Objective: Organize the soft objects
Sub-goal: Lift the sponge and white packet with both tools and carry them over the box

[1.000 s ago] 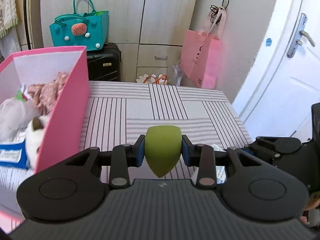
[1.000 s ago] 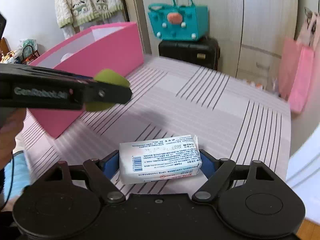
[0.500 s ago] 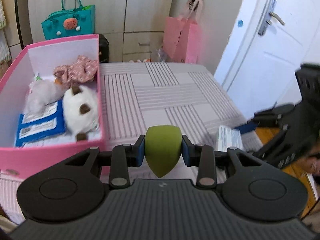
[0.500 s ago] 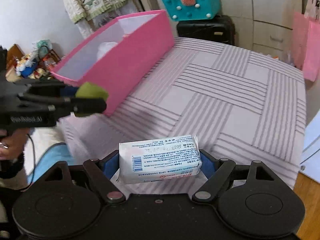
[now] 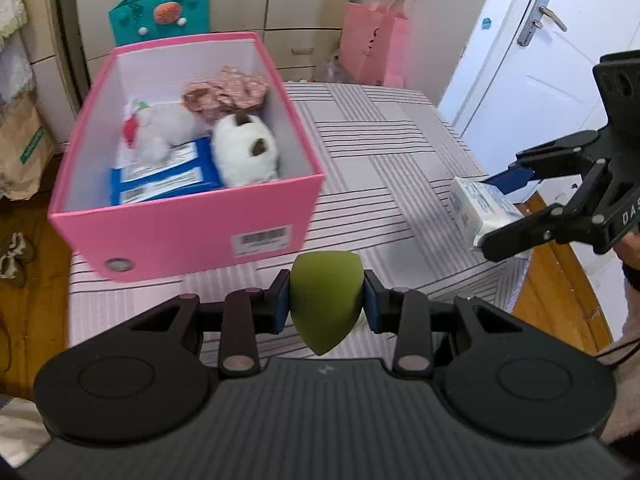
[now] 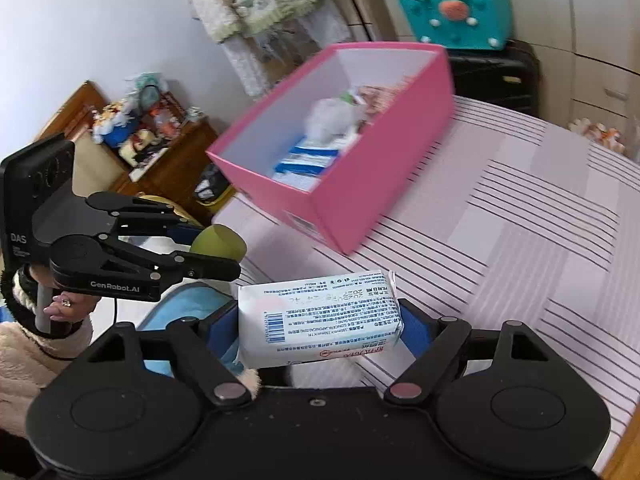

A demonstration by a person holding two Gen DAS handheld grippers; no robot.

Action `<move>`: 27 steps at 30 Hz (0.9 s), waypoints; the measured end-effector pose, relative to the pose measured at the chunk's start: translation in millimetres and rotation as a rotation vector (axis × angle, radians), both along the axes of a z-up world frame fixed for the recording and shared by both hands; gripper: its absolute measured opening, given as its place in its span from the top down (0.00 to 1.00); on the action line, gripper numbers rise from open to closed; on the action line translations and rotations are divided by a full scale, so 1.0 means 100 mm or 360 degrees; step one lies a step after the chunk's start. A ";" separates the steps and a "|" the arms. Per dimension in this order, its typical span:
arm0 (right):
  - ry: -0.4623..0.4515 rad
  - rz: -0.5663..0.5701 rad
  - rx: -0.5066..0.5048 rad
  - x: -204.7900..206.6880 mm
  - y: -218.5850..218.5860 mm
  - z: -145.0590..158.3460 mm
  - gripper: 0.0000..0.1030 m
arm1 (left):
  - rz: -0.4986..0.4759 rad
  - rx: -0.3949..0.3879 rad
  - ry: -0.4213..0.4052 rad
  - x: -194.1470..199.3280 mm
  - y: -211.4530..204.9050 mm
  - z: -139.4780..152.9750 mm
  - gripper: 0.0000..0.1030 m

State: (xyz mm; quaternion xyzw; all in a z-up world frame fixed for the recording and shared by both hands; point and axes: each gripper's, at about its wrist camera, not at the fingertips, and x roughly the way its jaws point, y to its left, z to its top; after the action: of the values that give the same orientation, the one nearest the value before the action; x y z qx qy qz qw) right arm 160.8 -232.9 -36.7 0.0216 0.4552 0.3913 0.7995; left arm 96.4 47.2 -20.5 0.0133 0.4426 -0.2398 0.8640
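My left gripper (image 5: 326, 306) is shut on a green egg-shaped sponge (image 5: 326, 296), held in the air just in front of the pink box (image 5: 192, 236). My right gripper (image 6: 320, 326) is shut on a white tissue pack (image 6: 320, 320), raised above the near edge of the striped bed. In the left wrist view that right gripper (image 5: 504, 204) and the tissue pack (image 5: 480, 206) hang at the right. The left gripper (image 6: 208, 246) with the sponge (image 6: 218, 242) shows at the left of the right wrist view. The box holds a white plush (image 5: 244, 152), a floral cloth (image 5: 226, 92) and blue packs (image 5: 160, 178).
The pink box (image 6: 360, 184) stands on the striped bedcover (image 5: 380, 148) toward its left side. Beyond the bed are a teal bag (image 5: 160, 12) on a black case, a pink bag (image 5: 376, 48) and a white door (image 5: 532, 64). A wooden cabinet (image 6: 160, 164) is beside the bed.
Both grippers pulled back and rose, still holding their items. The pink box now shows from above with its contents visible, and the right gripper came into the left wrist view.
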 end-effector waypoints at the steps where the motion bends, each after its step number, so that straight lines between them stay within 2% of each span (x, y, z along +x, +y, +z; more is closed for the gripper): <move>1: -0.0014 0.0021 0.0011 0.00 0.06 0.03 0.17 | 0.0011 -0.0003 -0.0007 -0.01 0.07 0.04 0.66; 8: -0.0124 0.0108 0.0105 0.11 0.36 0.24 0.17 | 0.0144 -0.0077 -0.0241 -0.09 0.49 0.37 0.66; 13: -0.0267 0.0100 0.0144 0.34 0.56 0.40 0.17 | 0.0210 -0.0105 -0.0354 0.08 0.64 0.45 0.65; 18: -0.0374 0.0066 0.0168 0.71 0.80 0.42 0.17 | 0.0263 -0.0094 -0.0363 0.45 0.66 0.31 0.65; 25: -0.0401 -0.0064 0.0125 1.25 1.14 0.30 0.17 | 0.0316 -0.0037 -0.0348 1.05 0.59 -0.03 0.65; 27: -0.0346 -0.0085 0.0114 1.42 1.24 0.23 0.17 | 0.0323 -0.0034 -0.0316 1.19 0.58 -0.11 0.65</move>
State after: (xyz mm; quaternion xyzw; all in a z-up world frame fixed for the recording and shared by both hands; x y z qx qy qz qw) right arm 302.7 -109.1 -13.3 0.0199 0.3509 0.3860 0.8529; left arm 215.1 105.3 -31.1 -0.0170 0.3513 -0.1534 0.9234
